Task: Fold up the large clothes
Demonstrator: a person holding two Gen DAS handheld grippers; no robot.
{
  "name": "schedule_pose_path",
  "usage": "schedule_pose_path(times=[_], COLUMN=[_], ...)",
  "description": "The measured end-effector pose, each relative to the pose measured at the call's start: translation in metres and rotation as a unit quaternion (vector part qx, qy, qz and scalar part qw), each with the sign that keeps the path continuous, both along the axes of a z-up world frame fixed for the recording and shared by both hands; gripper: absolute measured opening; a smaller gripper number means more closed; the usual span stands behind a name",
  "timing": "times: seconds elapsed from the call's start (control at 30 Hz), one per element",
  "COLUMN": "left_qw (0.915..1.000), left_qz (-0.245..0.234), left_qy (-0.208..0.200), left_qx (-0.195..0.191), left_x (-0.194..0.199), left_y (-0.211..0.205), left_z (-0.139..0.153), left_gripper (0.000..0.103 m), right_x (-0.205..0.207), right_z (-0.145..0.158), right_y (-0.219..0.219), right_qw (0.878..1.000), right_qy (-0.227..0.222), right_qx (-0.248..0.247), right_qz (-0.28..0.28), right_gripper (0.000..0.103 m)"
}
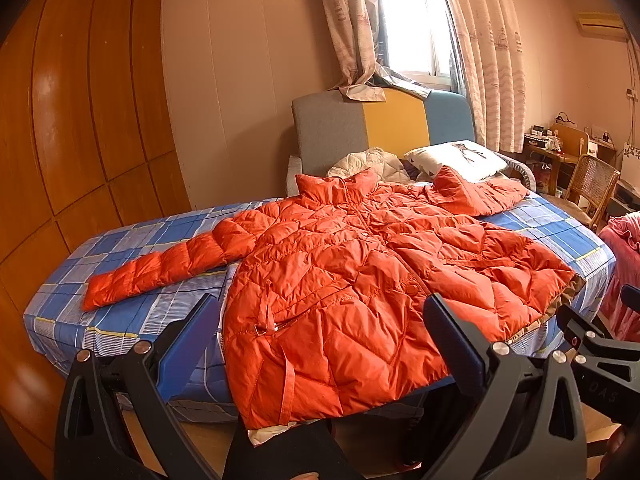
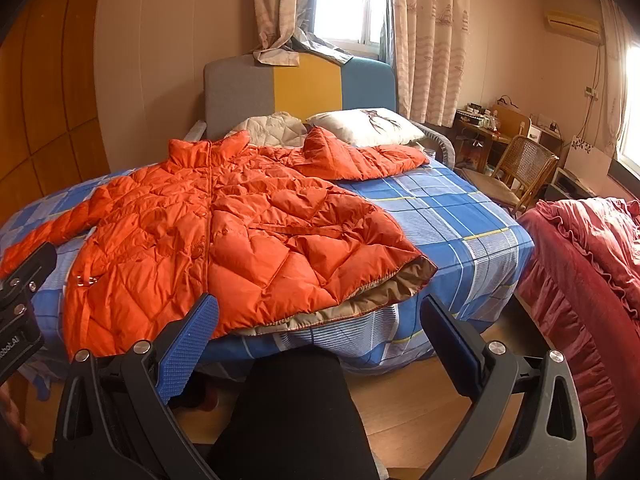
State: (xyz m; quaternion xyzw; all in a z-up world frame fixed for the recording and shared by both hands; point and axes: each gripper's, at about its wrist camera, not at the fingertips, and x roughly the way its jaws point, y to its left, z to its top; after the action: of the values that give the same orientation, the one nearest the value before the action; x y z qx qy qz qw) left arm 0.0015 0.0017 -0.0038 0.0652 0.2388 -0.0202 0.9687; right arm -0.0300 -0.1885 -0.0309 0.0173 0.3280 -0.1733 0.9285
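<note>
The left gripper (image 1: 320, 344) and right gripper (image 2: 320, 340) hover side by side, fingers (image 2: 188, 344) spread wide, nothing between them.

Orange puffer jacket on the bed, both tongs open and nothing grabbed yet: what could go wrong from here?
1. The orange puffer jacket has its hem hanging over the edge of the bed; a pull toward the person may slide it onto the floor.
2. Its quilted shell looks puffy and slick, so the left tongs or right tongs may pinch only the top layer.
3. The far sleeve lies near the pillow and might snag it.
</note>
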Motion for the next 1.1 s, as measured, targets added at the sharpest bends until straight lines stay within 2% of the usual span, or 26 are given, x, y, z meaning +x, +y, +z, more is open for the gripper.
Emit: schedule_pose_path(times=[1.1], left_qw=[0.9999], left_qz=[0.010], left_qy=[0.005], left_qx=[-0.013], left_x=[0.005], left_y=[0.009], left_z=[0.002], left_gripper=[0.101], right_x=[0.002], right_z=[-0.004], right_y=[-0.010], right_qw=[1.000], right_qy=[0.006], right_qx=[0.008], right_qz=[-0.011], right_gripper=[0.100])
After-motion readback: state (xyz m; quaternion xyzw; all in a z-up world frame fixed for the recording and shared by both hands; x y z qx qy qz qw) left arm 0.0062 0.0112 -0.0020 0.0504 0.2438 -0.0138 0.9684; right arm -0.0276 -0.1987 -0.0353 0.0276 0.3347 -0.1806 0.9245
